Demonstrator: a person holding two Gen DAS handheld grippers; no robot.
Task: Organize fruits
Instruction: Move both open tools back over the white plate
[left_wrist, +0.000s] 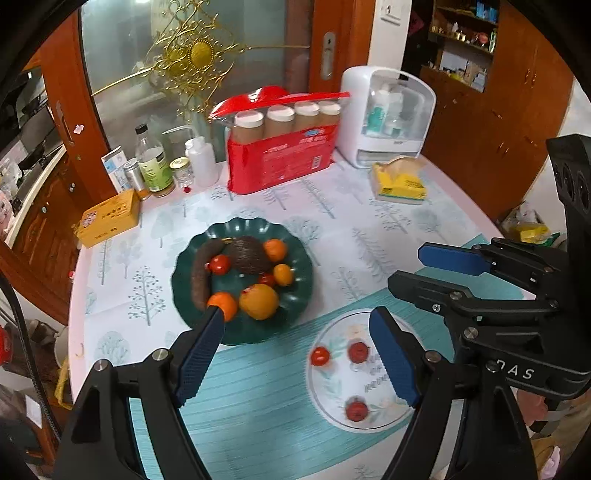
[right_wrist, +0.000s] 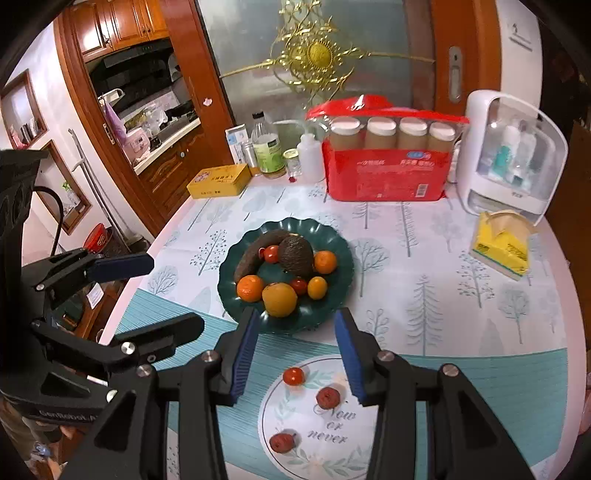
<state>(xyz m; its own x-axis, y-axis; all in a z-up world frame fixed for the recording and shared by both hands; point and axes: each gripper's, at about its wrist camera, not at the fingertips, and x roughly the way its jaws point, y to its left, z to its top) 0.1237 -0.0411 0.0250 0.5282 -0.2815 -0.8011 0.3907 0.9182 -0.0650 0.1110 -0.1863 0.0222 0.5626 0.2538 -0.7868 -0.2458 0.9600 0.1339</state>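
Note:
A dark green scalloped plate (right_wrist: 343, 291) (left_wrist: 303, 254) holds an avocado (right_wrist: 297, 254), a long brown vegetable (right_wrist: 253, 258), mandarins (right_wrist: 250, 288), a yellow-orange fruit (right_wrist: 279, 299) and cherry tomatoes (right_wrist: 271, 254). Nearer to me, a white printed plate (right_wrist: 284, 410) (left_wrist: 332, 402) carries one cherry tomato (right_wrist: 293, 376) (left_wrist: 320, 356) and two wrinkled red fruits (right_wrist: 327, 397) (left_wrist: 357, 352). My left gripper (left_wrist: 297, 317) hangs open and empty above both plates. My right gripper (right_wrist: 297, 314) is also open, jaws narrower, nothing between them. Each shows in the other's view (left_wrist: 406, 266) (right_wrist: 176, 294).
Along the table's back stand a red pack of jars (right_wrist: 388, 177), a white cosmetics case (right_wrist: 513, 155), bottles (right_wrist: 269, 147) and a yellow tin (right_wrist: 218, 181). A yellow tissue pack (right_wrist: 502, 243) lies at the right. The table edge (right_wrist: 147, 254) drops off at the left.

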